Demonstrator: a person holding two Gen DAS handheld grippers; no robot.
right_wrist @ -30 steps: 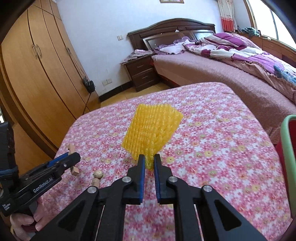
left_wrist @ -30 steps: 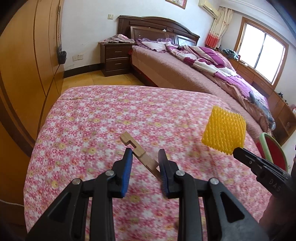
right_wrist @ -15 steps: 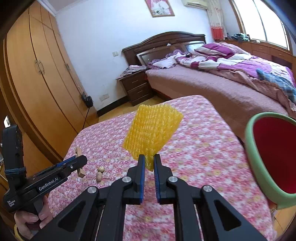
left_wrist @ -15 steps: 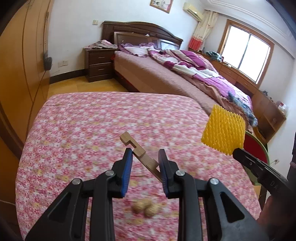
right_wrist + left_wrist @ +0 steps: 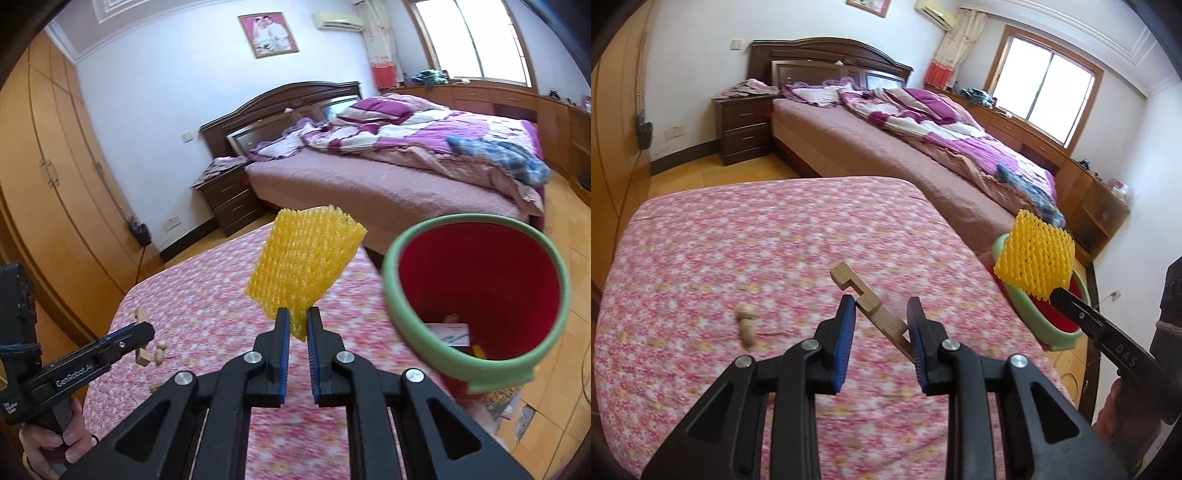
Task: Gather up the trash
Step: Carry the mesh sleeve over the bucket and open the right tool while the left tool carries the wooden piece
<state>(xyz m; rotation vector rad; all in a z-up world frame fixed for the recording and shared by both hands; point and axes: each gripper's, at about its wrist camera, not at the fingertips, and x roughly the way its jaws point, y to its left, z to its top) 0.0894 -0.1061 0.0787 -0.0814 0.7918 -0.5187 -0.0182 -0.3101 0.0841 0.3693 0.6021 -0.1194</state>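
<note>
Table (image 5: 775, 240) ahead; peanuts (image 5: 747, 325) on it at ten o'clock; bin (image 5: 476, 295) beside it at two; bed (image 5: 388, 184) behind.

- Table w/ pink floral cloth (image 5: 746, 251): right under the claws.
- Bed (image 5: 388, 181): beyond table, ahead & to the right; dark headboard (image 5: 827, 59), rumpled purple quilt (image 5: 923, 118), blue plaid cloth (image 5: 509, 155) near foot.
- Nightstand (image 5: 744, 125): left of bed, clutter on top.
- Wardrobe (image 5: 48, 177): far left, orange wood.
- Window (image 5: 1045, 88) w/ curtain (image 5: 942, 55): far right.
- Framed pic (image 5: 267, 33) & AC unit (image 5: 338, 20): high on back wall.
</note>
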